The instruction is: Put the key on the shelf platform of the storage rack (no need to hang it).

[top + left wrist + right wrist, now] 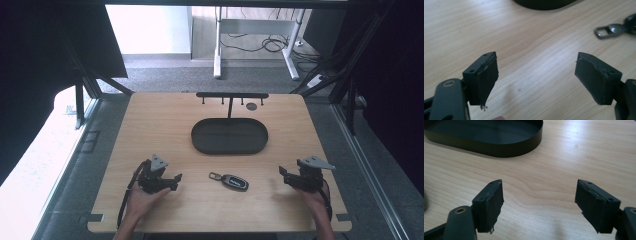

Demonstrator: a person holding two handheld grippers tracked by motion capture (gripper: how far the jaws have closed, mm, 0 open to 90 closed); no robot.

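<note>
Lying between the wide-open left gripper point(176, 180) and right gripper point(283, 174), the car key point(230, 181) is flanked (presumably for pickup), untouched.

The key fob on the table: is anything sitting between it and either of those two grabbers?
Nothing visible. The key fob lies on bare wood between the left gripper and the right gripper, both open. The black tray sits farther back, out of the way.

Key fob point(231, 181) between two claws (left point(176, 180), right point(282, 174)), near black tray point(229, 148)
</note>
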